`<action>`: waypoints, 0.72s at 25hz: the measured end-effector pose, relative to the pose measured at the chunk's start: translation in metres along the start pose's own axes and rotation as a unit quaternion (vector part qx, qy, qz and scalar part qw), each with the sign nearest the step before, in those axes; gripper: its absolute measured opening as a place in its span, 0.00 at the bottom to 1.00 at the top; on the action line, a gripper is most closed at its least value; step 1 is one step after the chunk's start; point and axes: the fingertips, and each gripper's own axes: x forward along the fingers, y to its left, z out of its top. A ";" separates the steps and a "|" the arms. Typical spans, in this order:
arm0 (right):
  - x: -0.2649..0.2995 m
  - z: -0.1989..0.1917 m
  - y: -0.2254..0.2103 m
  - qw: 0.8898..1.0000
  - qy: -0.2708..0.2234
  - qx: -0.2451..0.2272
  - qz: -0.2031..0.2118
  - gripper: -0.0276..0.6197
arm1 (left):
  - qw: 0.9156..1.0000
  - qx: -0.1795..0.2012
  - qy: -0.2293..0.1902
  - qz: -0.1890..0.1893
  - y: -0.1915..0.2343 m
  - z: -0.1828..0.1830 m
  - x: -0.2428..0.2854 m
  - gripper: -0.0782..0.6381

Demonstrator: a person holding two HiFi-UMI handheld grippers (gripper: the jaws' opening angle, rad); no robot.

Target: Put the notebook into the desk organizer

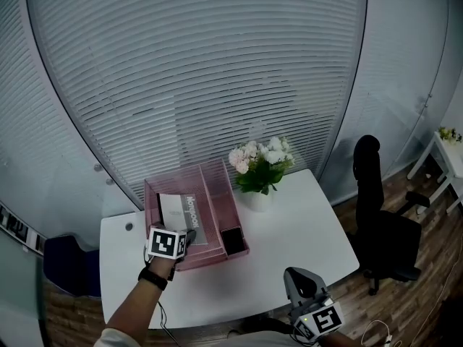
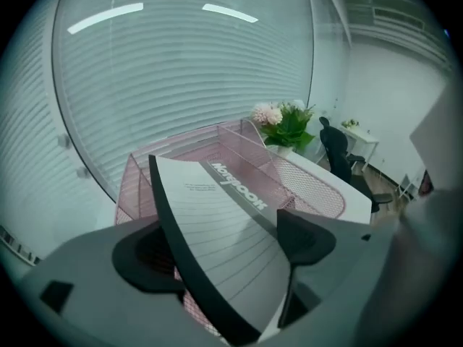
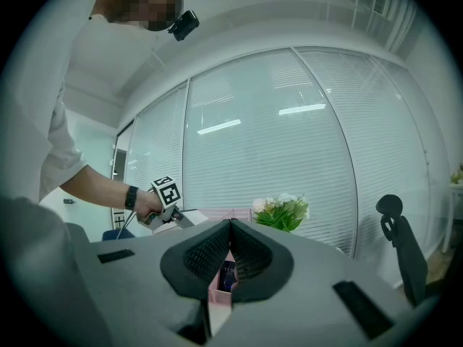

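Left gripper view: left gripper (image 2: 226, 246) spread wide, fingers (image 2: 145, 257) standing well apart and not clamped on anything. Grey notebook (image 2: 224, 212) sits tilted between them, dark spine toward the left finger, its far end reaching ahead of the fingertips into the pink mesh desk organizer (image 2: 307, 186). Right gripper view: right gripper (image 3: 230, 230) closed, fingers meeting at the tips, nothing held; a phone (image 3: 226, 275) shows through the gap, well beyond them in the organizer. Head view: right gripper low at the near edge of the white tabletop (image 1: 289, 244), well apart from the organizer. Potted flowers (image 1: 260, 166) behind the organizer.
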 end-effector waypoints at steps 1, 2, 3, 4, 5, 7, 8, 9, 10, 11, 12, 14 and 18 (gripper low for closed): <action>0.000 0.000 -0.001 1.000 0.000 0.002 0.000 0.07 | 1.000 0.014 -0.005 0.012 0.000 0.004 -0.001 0.69; 0.000 -0.001 -0.002 1.000 -0.001 0.004 0.001 0.07 | 0.999 0.030 -0.006 0.027 0.000 0.007 -0.002 0.69; 0.001 -0.001 -0.003 1.000 -0.002 0.006 0.003 0.07 | 0.998 0.051 -0.001 0.045 0.002 0.008 -0.003 0.70; 0.002 -0.001 -0.003 1.000 -0.002 0.007 0.005 0.07 | 0.995 0.074 0.007 0.063 0.004 0.007 -0.003 0.70; 0.002 -0.001 -0.002 1.000 -0.003 0.009 0.007 0.07 | 0.993 0.092 0.015 0.077 0.004 0.005 -0.003 0.71; 0.002 0.000 -0.002 1.000 -0.004 0.012 0.012 0.07 | 0.989 0.110 0.024 0.095 0.006 0.005 -0.004 0.71; 0.002 0.000 -0.003 1.000 -0.004 0.013 0.013 0.07 | 0.987 0.119 0.026 0.105 0.008 0.005 -0.004 0.72; 0.001 -0.001 -0.004 1.000 -0.005 0.014 0.015 0.07 | 0.984 0.129 0.027 0.117 0.010 0.005 -0.004 0.72; 0.001 -0.001 -0.005 1.000 -0.006 0.015 0.016 0.07 | 0.982 0.137 0.026 0.127 0.011 0.005 -0.004 0.72; 0.001 -0.001 -0.008 1.000 -0.006 0.016 0.016 0.07 | 0.981 0.140 0.025 0.134 0.011 0.004 -0.004 0.72; 0.001 -0.002 -0.010 1.000 -0.006 0.019 0.017 0.07 | 0.982 0.130 0.023 0.135 0.009 0.003 -0.004 0.72; 0.000 -0.004 -0.015 1.000 -0.004 0.025 0.017 0.07 | 0.991 0.071 0.009 0.115 0.006 0.002 -0.006 0.72; 0.000 -0.009 -0.019 0.999 -0.002 0.037 0.022 0.07 | 0.990 0.065 0.007 0.123 0.004 0.006 -0.007 0.72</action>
